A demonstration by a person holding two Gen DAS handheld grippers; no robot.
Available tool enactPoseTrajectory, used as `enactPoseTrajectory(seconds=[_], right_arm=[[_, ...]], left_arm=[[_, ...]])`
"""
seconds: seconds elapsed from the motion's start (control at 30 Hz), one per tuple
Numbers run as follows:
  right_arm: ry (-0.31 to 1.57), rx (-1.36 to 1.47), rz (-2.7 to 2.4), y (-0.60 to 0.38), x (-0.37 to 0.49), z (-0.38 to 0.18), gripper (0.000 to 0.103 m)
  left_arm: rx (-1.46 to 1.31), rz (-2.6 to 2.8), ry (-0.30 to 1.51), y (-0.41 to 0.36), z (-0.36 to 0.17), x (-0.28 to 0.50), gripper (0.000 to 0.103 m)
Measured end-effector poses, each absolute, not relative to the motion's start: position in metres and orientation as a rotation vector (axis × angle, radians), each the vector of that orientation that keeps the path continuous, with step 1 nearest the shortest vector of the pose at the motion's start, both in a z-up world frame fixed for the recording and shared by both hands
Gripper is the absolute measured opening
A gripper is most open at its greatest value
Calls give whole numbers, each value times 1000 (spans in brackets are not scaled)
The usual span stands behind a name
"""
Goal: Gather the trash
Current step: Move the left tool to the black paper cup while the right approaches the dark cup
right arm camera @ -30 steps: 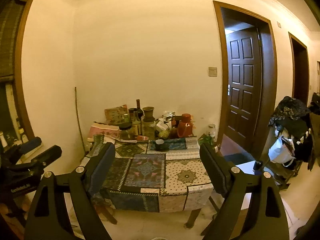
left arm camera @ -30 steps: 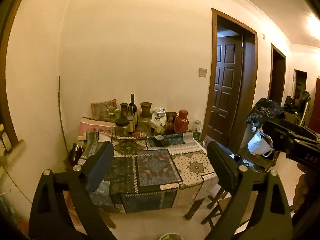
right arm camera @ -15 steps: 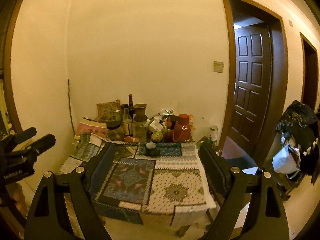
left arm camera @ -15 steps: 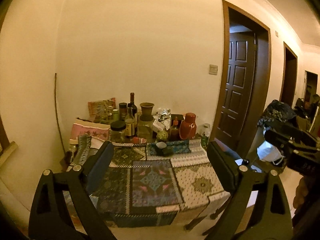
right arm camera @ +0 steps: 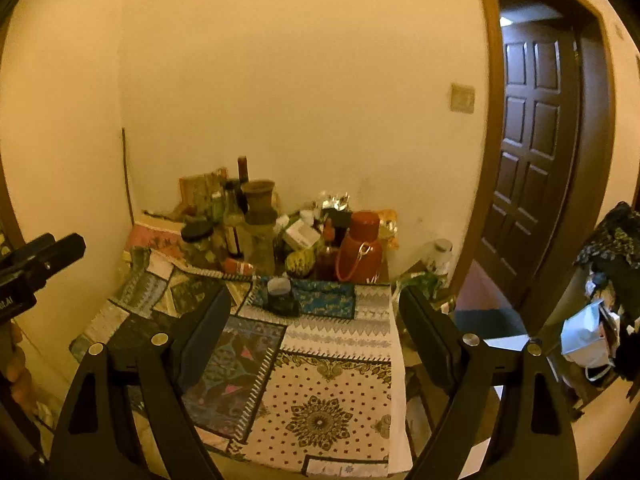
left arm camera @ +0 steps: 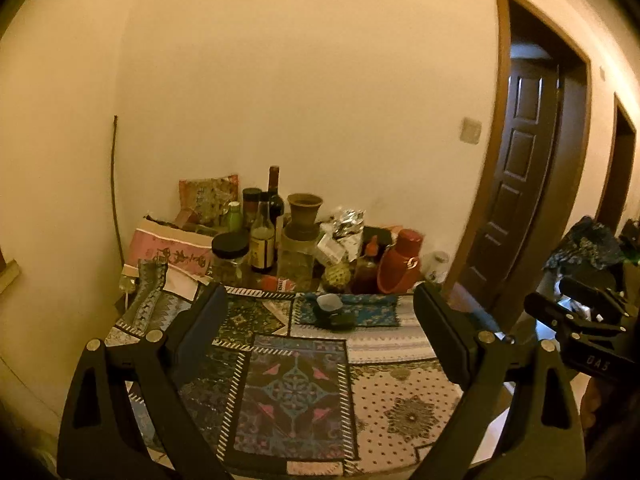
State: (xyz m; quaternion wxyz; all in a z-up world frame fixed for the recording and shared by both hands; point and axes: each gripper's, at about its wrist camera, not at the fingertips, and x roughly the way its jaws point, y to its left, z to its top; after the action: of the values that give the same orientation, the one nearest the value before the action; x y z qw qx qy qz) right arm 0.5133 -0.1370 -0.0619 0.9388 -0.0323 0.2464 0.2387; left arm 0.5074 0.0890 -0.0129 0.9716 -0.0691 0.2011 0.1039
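A small dark crumpled item with a pale grey top (left arm camera: 332,314) lies on the patchwork tablecloth (left arm camera: 296,392) near the table's back; it also shows in the right wrist view (right arm camera: 281,298). Crumpled silver foil (left arm camera: 346,220) sits among the bottles at the wall. My left gripper (left arm camera: 320,308) is open and empty, held above the near part of the table. My right gripper (right arm camera: 314,304) is open and empty, above the table's near right side. Each gripper shows at the edge of the other's view.
Bottles, jars, a clay vase (left arm camera: 304,216), a red thermos (left arm camera: 400,260) and a pink box (left arm camera: 168,248) crowd the table's back by the wall. A dark door (right arm camera: 532,152) stands open at the right. A white bag (right arm camera: 584,336) hangs on a cluttered rack at far right.
Both grippers have moved forward toward the table; it looms larger and the floor and chair in front have dropped out of view. Both jaws stay open.
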Motion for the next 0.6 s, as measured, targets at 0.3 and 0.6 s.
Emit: enactPoseTrajectory(seconds=[0.3,0.6], right_arm=[[678,-88,507,-77,592,-110,84],[915,26,519,-3,682,-190,84]], left_arm=[[-146,168,520,143,-43,603,94],[-98,81,674,209,-94,703,94]])
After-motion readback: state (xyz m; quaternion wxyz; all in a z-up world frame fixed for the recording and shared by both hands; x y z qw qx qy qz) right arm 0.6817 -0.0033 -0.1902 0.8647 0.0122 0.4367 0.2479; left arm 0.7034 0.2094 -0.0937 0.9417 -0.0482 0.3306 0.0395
